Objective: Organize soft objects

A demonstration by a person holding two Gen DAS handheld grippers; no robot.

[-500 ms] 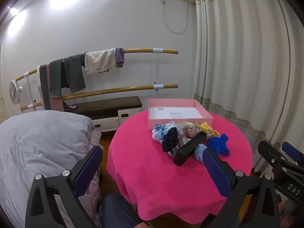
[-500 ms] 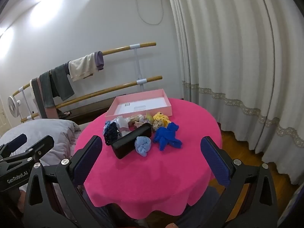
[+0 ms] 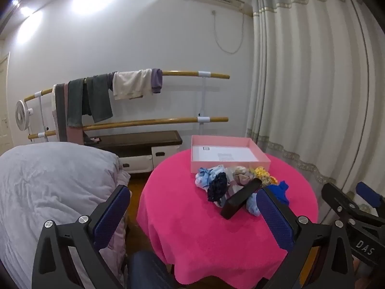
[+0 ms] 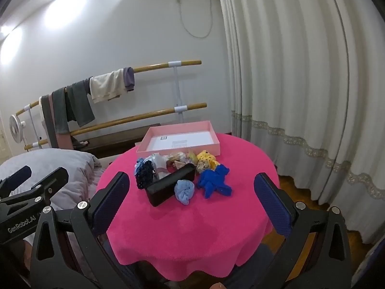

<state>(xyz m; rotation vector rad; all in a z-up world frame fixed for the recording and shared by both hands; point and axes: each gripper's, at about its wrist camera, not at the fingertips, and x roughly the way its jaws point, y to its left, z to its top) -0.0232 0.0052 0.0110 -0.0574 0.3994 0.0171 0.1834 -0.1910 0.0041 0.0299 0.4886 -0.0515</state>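
Both grippers, left gripper (image 3: 192,213) and right gripper (image 4: 192,202), hang with fingers spread wide and nothing between them, short of the round pink table (image 4: 192,228). At its far edge sits a shallow pink tray (image 4: 179,139). Just in front lies the heap of soft objects (image 4: 168,166), touching a black box (image 4: 171,186); nearest are a royal-blue cloth (image 4: 214,180) and a pale-blue bundle (image 4: 184,191)
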